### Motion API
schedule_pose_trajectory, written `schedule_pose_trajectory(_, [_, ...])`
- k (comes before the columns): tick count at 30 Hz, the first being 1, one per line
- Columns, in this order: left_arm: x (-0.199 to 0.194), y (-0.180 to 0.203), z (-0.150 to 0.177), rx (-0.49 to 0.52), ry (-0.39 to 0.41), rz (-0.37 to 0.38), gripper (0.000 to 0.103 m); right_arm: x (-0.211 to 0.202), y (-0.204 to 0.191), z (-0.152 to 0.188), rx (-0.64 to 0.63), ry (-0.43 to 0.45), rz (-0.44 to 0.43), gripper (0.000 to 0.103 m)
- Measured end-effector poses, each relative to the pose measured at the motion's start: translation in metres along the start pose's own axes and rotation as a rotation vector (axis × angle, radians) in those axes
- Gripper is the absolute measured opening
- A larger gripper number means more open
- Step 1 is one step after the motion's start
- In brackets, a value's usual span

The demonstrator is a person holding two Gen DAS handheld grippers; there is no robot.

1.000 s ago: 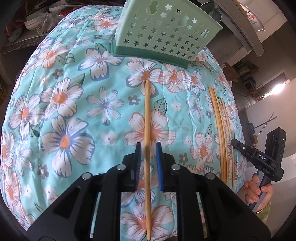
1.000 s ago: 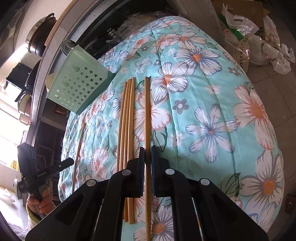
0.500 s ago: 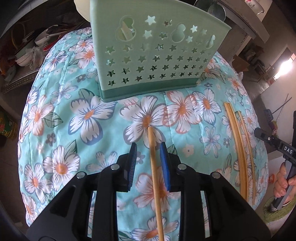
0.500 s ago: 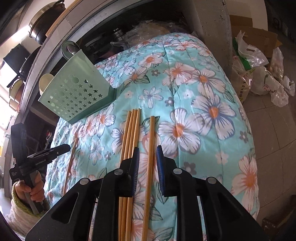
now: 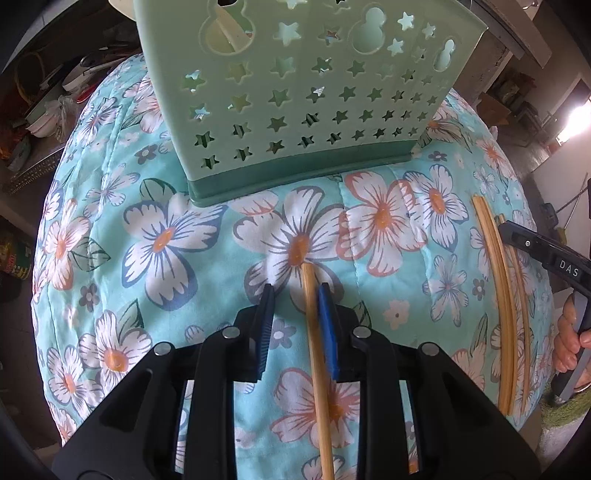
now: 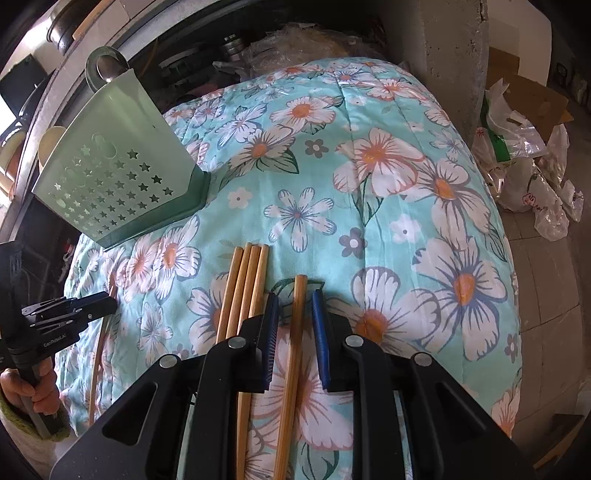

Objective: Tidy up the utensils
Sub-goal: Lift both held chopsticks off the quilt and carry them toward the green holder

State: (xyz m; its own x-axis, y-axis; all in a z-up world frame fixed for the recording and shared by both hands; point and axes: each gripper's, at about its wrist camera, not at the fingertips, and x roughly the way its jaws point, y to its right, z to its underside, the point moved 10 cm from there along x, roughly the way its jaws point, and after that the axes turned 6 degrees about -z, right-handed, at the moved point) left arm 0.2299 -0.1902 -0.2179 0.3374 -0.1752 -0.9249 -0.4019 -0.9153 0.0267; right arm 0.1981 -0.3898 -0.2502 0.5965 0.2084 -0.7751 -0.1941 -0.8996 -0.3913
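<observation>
A green utensil holder (image 5: 295, 96) with star cut-outs stands on the floral cloth (image 5: 166, 236); it also shows in the right wrist view (image 6: 114, 173). My left gripper (image 5: 295, 291) is open around a single bamboo chopstick (image 5: 317, 350) lying on the cloth, close against the right pad. My right gripper (image 6: 293, 299) is open around another single chopstick (image 6: 291, 354). Several more chopsticks (image 6: 243, 288) lie side by side just left of it. They show at the right in the left wrist view (image 5: 498, 295).
A cream spoon (image 5: 229, 33) stands inside the holder. Shelves with dishes (image 5: 55, 103) lie to the left. A concrete pillar (image 6: 450, 48), plastic bags (image 6: 528, 170) and a cardboard box are on the floor to the right. The cloth's edges fall away on every side.
Both grippers have opened wider and slid forward along their chopsticks toward the tips. The holder looms nearer in the left wrist view.
</observation>
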Motion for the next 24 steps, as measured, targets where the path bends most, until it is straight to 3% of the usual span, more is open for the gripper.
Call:
schedule_pose_trajectory(5, [0.007,0.004,-0.011,-0.006,0.009,-0.02,0.008,-0.004,0.001,-0.003,0.011,0.014,-0.003,0.008])
schedule_pose_trajectory(11, [0.002,0.001,-0.017,-0.036,0.026,0.01,0.007,-0.022,0.002,-0.004,0.031,0.048,-0.027,0.007])
schedule_pose_trajectory(24, [-0.093,-0.019,-0.008,-0.091,0.157,0.141,0.006,-0.121,-0.045,-0.02,0.005,0.21,-0.186,0.007])
